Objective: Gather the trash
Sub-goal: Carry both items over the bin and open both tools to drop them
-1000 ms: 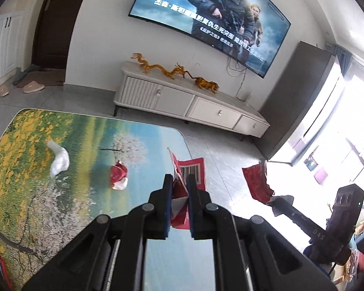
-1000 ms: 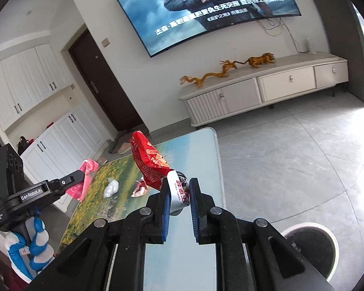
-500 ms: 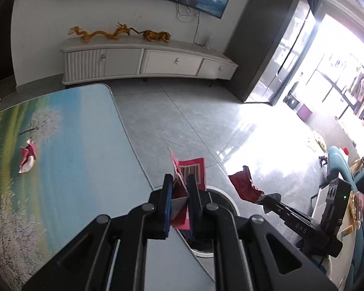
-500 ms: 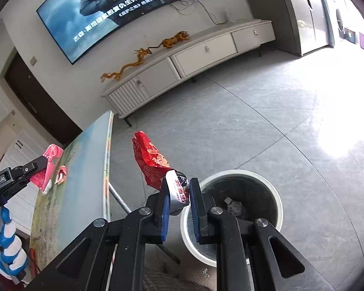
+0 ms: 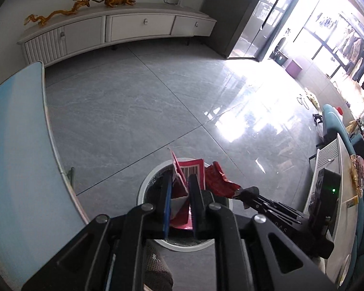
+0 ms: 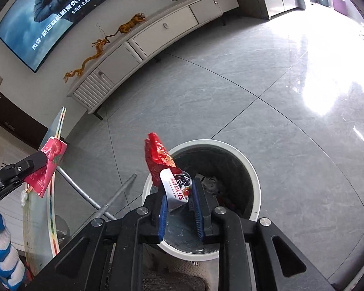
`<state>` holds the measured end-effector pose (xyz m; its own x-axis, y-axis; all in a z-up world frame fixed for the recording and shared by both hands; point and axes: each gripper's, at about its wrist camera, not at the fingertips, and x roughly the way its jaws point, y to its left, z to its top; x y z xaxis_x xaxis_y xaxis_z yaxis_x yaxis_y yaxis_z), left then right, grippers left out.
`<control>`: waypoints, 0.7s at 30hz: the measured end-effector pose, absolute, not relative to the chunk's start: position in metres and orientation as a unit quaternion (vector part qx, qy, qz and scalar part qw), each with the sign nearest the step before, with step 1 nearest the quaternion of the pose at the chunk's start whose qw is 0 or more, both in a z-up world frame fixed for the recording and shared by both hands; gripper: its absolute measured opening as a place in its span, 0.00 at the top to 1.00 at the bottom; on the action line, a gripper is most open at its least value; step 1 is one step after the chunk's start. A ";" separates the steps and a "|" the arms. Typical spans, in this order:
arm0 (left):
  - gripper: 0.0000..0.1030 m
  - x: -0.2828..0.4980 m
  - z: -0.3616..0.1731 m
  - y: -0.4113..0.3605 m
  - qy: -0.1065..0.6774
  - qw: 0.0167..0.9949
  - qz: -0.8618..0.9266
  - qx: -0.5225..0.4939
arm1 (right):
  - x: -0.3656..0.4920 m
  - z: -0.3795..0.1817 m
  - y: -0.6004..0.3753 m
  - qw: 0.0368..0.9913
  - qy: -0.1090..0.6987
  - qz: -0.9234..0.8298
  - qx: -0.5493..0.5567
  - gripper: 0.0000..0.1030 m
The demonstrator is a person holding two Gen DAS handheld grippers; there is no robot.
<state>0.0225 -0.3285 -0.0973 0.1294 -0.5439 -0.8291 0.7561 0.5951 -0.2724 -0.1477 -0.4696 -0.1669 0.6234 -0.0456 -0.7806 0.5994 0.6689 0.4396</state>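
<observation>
A white round trash bin [image 6: 252,177] with a dark liner stands on the grey floor right below both grippers. My right gripper [image 6: 179,184] hangs over its rim; its jaws are opening, and a red-and-white snack wrapper [image 6: 157,155] leans loose against the left pad. My left gripper [image 5: 180,179] is over the same bin [image 5: 143,194]; its jaws are opening too, with a pink barcoded wrapper [image 5: 191,169] standing slack between them. The left wrist view also shows the right gripper [image 5: 247,192] with its red wrapper [image 5: 218,179]. Some trash lies inside the bin.
The picture-topped table [image 5: 12,145] is at the left, its metal legs [image 6: 85,194] close to the bin. A white TV stand [image 5: 133,26] lines the far wall under a TV [image 6: 48,7]. A white counter [image 5: 339,169] stands at the right.
Both grippers swung from over the table to above the bin and tilted downward. Their jaws have widened, and both wrappers now sit looser between the pads.
</observation>
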 end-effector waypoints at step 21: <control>0.54 0.050 -0.086 -0.279 0.466 0.791 -0.384 0.093 | -0.149 -0.167 -0.470 0.822 0.387 -0.201 0.367 0.62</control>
